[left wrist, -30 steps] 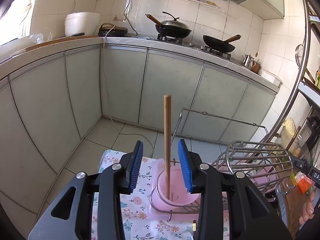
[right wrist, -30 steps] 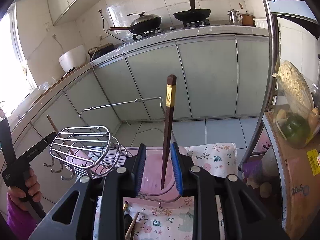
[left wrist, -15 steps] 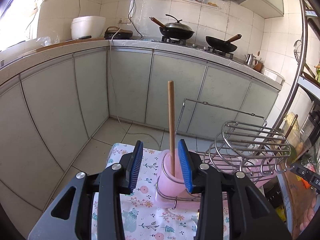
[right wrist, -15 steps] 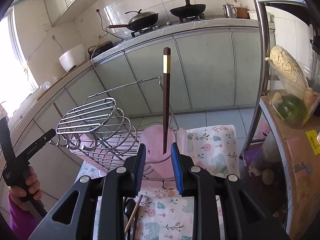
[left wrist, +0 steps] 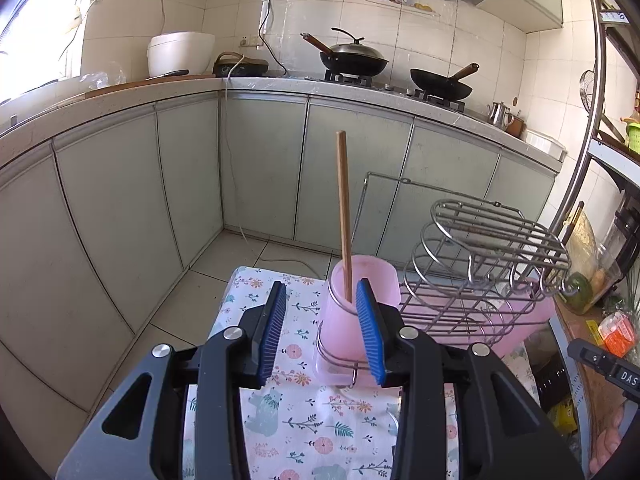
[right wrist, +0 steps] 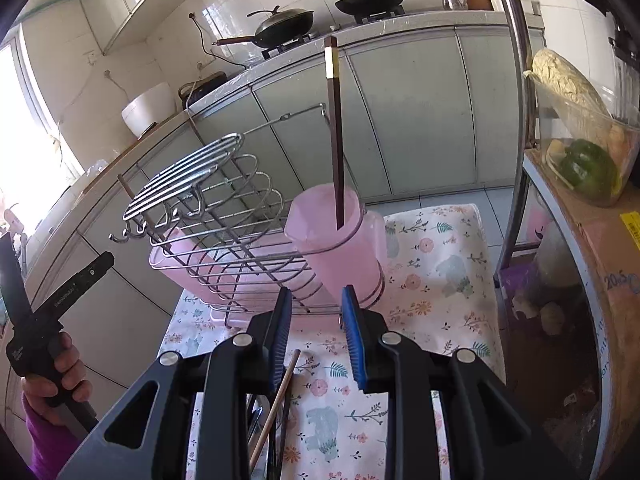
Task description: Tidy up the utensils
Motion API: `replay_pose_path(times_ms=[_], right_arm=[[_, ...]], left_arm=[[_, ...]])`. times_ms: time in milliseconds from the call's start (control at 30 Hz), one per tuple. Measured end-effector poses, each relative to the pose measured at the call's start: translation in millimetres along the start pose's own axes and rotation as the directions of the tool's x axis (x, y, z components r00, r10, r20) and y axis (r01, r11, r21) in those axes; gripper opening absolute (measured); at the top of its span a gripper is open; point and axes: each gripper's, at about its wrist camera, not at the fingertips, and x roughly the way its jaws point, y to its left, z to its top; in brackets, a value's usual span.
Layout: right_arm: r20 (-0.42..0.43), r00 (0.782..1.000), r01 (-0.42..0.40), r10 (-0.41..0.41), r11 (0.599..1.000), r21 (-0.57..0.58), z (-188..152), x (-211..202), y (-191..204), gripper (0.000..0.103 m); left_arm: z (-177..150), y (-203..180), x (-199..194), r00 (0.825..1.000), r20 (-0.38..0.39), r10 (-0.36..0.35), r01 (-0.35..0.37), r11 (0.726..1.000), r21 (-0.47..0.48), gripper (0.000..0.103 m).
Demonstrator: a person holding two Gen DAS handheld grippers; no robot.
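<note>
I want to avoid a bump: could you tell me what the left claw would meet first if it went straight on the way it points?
Most likely the pink cup in its wire ring: it sits straight ahead of the left claw, whose jaws stand open. Exact depth is unclear.

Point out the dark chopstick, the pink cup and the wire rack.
dark chopstick (right wrist: 335, 128), right wrist view, middle of its shaft above the cup.
pink cup (right wrist: 340, 256), right wrist view, front of its wall.
wire rack (right wrist: 188, 168), right wrist view, its flat barred top.
</note>
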Motion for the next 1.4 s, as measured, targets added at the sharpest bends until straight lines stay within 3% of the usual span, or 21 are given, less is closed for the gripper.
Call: replay_pose_path(times_ms=[600, 833, 1233, 1333, 1400], right_arm=[[-0.125, 0.992, -0.006, 0.008, 1.0, 0.02, -47, 38, 1, 0.025], [-0.183, 0.983, -0.01, 0.014, 1.0, 0.019, -65, 58, 2, 0.025], [-0.269, 0.962, -0.038, 0.044, 0.999, 0.028, -86, 89, 8, 0.025], [-0.288, 0.956, -0.048, 0.056, 0.998, 0.034, -90, 96, 9, 0.025], [-0.298, 0.952, -0.055, 0.063, 0.998, 0.038, -93, 99, 10, 0.025]], left_arm=[[-51, 3, 19, 0.993, -0.117, -0.001, 0.002, 1.0, 0.012, 0.037], [-76, 6, 32, 0.983, -0.177, -0.044, 0.047, 0.999, 0.012, 0.037], [-118, -3, 50, 0.937, -0.312, -0.157, 0.166, 0.986, 0.001, 0.037], [-124, -8, 55, 0.907, -0.357, -0.222, 0.228, 0.973, -0.025, 0.036], [-126, -12, 61, 0.879, -0.393, -0.272, 0.274, 0.96, -0.052, 0.036]])
